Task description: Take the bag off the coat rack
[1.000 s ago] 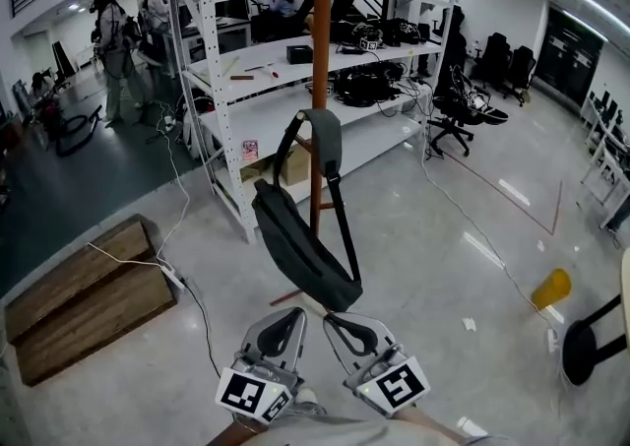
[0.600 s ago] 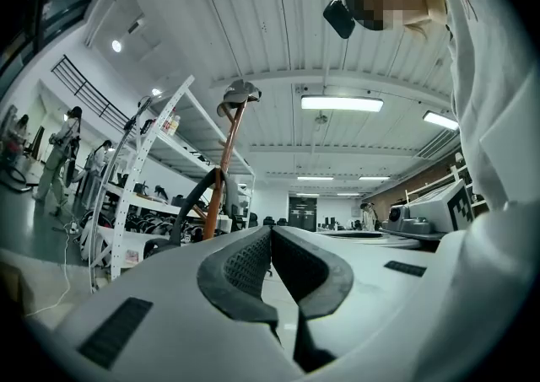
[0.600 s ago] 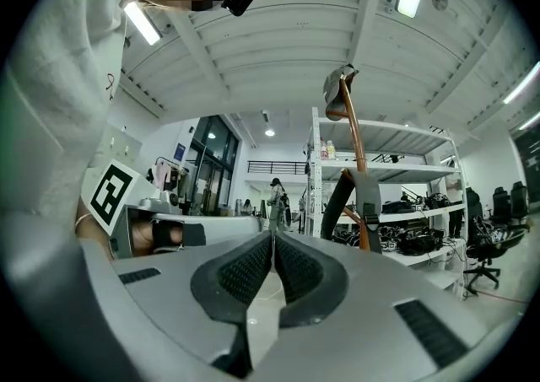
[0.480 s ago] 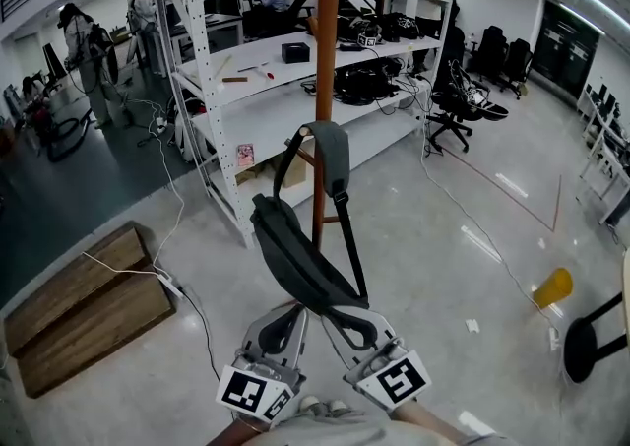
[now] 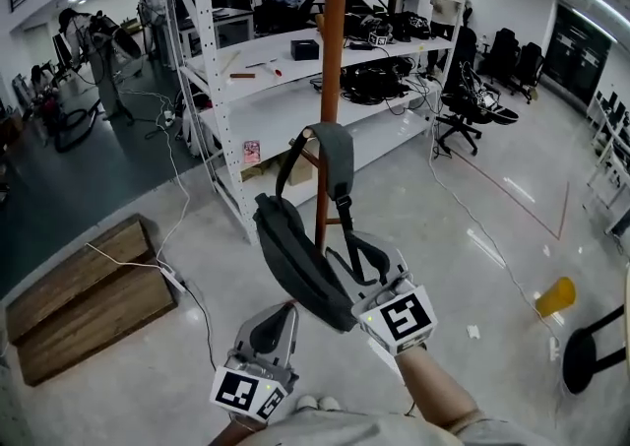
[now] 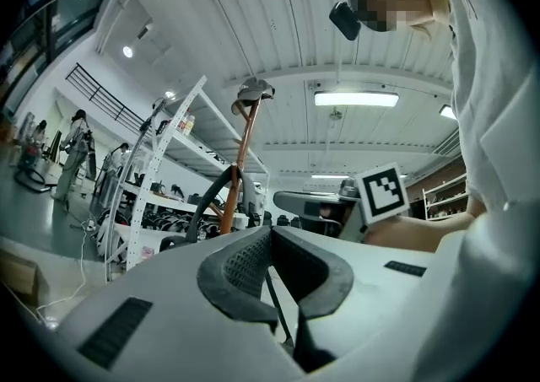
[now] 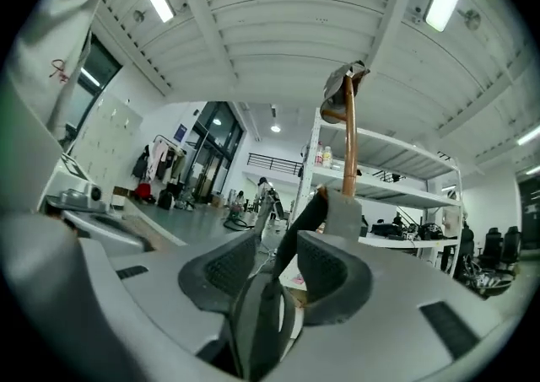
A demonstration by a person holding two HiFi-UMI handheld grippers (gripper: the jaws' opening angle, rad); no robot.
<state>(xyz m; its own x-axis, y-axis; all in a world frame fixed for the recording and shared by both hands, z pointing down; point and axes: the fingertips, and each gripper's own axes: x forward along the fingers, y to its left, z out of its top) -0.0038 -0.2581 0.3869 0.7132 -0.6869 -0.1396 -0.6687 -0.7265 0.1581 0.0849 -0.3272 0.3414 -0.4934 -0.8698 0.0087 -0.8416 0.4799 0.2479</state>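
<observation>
Grey workshop floor (image 5: 472, 198): level right gripper's (image 5: 360, 257) jaws, just opening, straddle the dark grey fabric bag (image 5: 295, 259), plain only in its own view; lower left gripper (image 5: 281, 316) closed, empty.

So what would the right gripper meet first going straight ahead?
The bag strap, lying between the right gripper's fingers, which have just been opening; beyond it, likely the coat rack pole.

The head camera is looking steeply down from above, with the coat rack (image 5: 331, 60) at twelve o'clock and the left gripper (image 5: 283, 314) and right gripper (image 5: 359, 252) near six. The left gripper view is facing almost level from farther back, the rack at eleven o'clock. The right gripper view is sitting closest, the bag (image 7: 253, 321) filling its foreground. All three are sharing the rack and white shelving (image 5: 276, 104).
</observation>
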